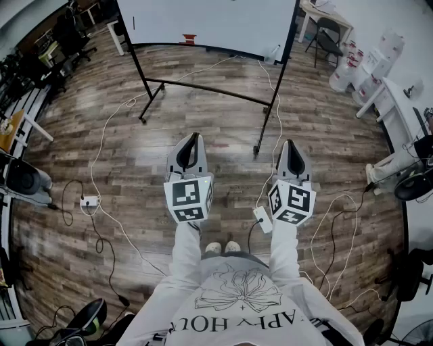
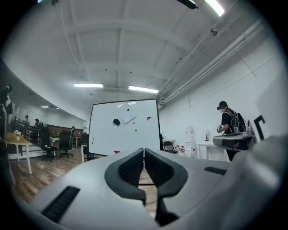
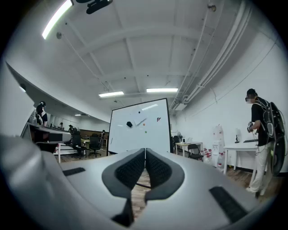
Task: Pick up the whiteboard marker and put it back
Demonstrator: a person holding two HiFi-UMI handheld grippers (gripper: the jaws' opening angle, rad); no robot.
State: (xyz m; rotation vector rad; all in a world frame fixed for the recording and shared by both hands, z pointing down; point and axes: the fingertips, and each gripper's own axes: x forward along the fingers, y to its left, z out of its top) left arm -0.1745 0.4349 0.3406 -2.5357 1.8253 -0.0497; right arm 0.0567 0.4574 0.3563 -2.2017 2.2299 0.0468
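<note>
You're right at the start of this one: you're standing on the wood floor (image 1: 101,169) facing the whiteboard (image 1: 203,20), both tools held level, nothing picked up yet. Your left gripper (image 2: 144,152) has its fingers (image 2: 131,168) pressed together on nothing, and your right gripper (image 3: 145,152) is the same, closed tight and empty. The marker (image 2: 93,140) is, I think, that thin dark stick on the left part of the board face, well apart from you, though it's too small to be sure. Next I'd say you walk in, mind the cables (image 1: 100,145) on the floor, spread one set of fingers and line them up across the marker's barrel.
</note>
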